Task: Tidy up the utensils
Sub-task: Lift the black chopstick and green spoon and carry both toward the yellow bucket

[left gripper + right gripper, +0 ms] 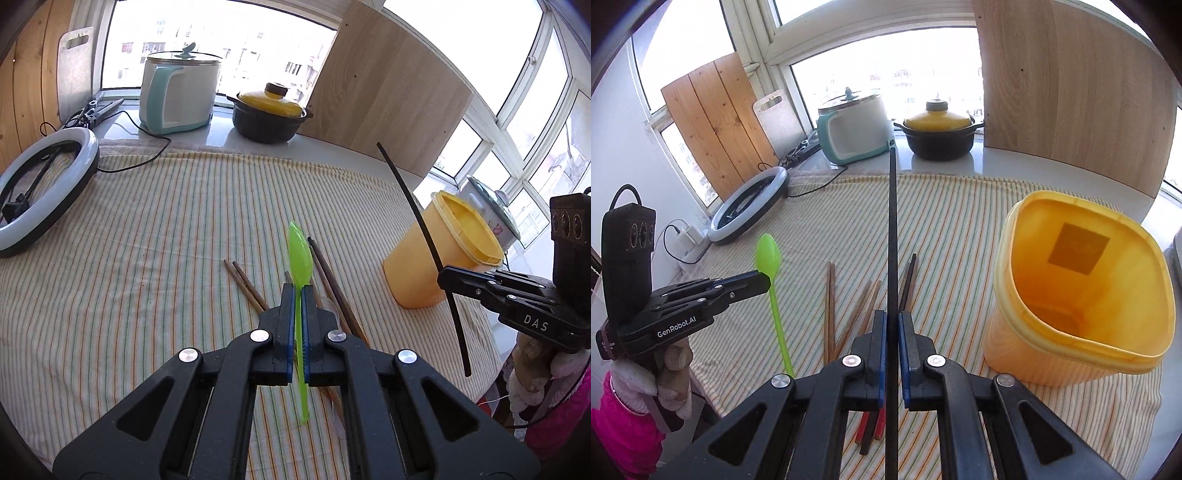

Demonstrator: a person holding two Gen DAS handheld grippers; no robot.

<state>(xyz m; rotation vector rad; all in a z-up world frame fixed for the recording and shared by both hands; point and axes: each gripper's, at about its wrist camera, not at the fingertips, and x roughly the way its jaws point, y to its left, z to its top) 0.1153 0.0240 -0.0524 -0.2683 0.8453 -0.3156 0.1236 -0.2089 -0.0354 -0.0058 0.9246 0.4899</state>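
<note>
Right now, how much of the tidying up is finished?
Nothing is put away yet: the yellow tub looks empty. In hand: the left hand-held gripper is shut on the green spoon, and the right hand-held gripper is shut on a black chopstick. Still left: the brown chopsticks lying on the striped cloth.

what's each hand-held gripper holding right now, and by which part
Left hand-held gripper: green spoon, pinched on the handle just below the bowl. Right hand-held gripper: black chopstick, gripped around mid-length.

Bright daylight from blown-out windows [221, 44], fisheye bending at dark corners, perhaps slight blur on near edges.
</note>
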